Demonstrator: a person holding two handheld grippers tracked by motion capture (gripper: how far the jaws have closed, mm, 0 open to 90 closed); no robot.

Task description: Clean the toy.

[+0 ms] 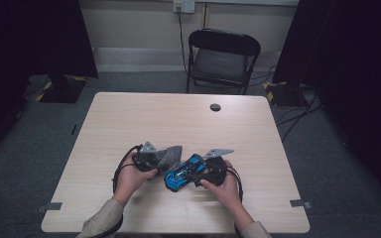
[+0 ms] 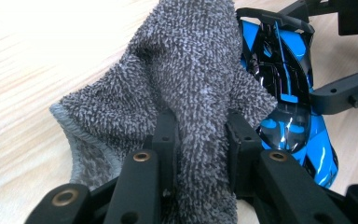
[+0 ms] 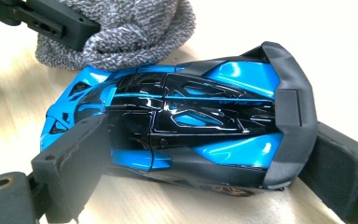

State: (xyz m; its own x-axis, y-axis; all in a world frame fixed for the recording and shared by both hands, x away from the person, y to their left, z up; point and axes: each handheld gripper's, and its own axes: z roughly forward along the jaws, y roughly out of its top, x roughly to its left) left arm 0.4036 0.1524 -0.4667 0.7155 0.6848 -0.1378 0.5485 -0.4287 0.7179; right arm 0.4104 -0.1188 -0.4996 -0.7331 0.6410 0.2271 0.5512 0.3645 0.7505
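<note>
Right claw (image 3: 186, 154) clamped across blue toy car (image 1: 183, 171), pinning it steady on bench (image 1: 144, 114) near front edge. Left claw (image 2: 200, 140) clenched on bunched grey cloth (image 2: 186, 79), cloth touching car's side, likely so wiping doesn't shove car away.

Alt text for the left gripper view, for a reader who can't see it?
The left gripper, its two black jaws shut on a bunched grey towel, holds it beside a glossy blue and black toy car on a pale wooden table. The right gripper's black jaws flank the car.
</note>
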